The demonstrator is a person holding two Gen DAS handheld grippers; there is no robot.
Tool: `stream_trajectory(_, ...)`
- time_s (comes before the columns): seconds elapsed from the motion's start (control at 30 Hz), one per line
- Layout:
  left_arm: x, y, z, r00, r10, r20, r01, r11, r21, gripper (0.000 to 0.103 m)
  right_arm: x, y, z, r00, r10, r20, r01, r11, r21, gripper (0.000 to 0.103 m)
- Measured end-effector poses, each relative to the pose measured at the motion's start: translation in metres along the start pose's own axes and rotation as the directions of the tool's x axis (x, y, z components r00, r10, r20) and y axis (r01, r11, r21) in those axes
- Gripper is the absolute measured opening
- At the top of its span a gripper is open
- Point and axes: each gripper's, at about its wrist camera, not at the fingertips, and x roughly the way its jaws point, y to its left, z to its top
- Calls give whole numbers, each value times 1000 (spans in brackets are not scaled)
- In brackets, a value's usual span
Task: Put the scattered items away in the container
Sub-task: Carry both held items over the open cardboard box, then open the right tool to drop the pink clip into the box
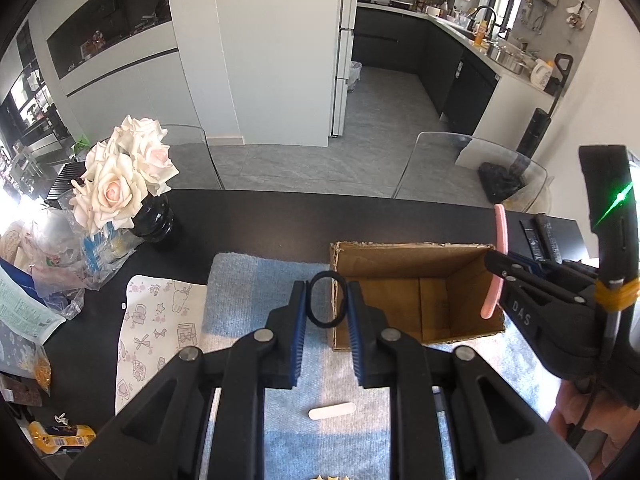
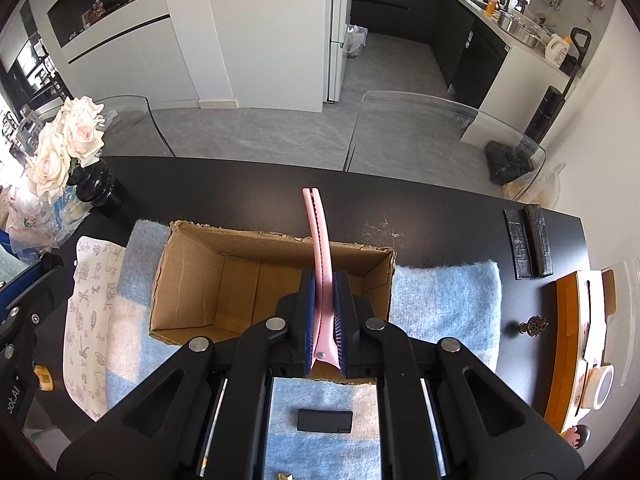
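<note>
An open cardboard box [image 1: 456,276] [image 2: 192,268] stands on a blue and white cloth [image 1: 240,280] [image 2: 448,300]. My left gripper [image 1: 328,300] is shut on a black hair tie [image 1: 325,299], held just left of the box's left wall. My right gripper [image 2: 325,300] is shut on a long pink hair clip [image 2: 318,248] above the box's right part; the clip also shows in the left wrist view [image 1: 498,264]. A white nail file [image 1: 331,411] and a small black block [image 2: 325,421] lie on the cloth near me.
A black vase of pale roses [image 1: 128,184] [image 2: 68,140] stands at the table's left, beside plastic bags [image 1: 60,264]. A patterned sheet [image 1: 156,328] lies left of the cloth. Two black strips [image 2: 528,240] and an orange box [image 2: 576,344] lie at right. Clear chairs [image 2: 440,128] stand behind.
</note>
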Motion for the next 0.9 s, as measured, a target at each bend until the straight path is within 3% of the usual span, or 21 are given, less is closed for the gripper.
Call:
stream_trajectory(0.3,-2,4,0,1000,-4,1,4,1000,10,19,2,3,2,1000,-11,-12,11,1000,1,10)
stream_trajectory(0.37,-4,5,0,1000,-4,3,4,1000,12,19,3,3,3,1000,-20,-14,20,1000,4,19)
stream_trajectory(0.43,-5,5,0,1000,-5,3,5,1000,13,19,3,3,4,1000,-29,-12,29,1000,10,55)
stream_trajectory(0.5,-5,5,0,1000,-9,1,9,1000,17,19,1,4,4,999,-41,-3,41,999,10,68)
stream_trajectory(0.57,-6,3,0,1000,-13,0,13,1000,25,19,-1,5,4,998,-63,5,63,998,9,72)
stream_trajectory(0.63,-7,2,0,1000,-17,0,17,999,27,19,-4,4,3,997,-77,8,77,997,14,89)
stream_trajectory(0.9,-10,-5,1,1000,-31,2,31,999,43,19,-15,-11,-16,992,-124,15,124,991,41,97)
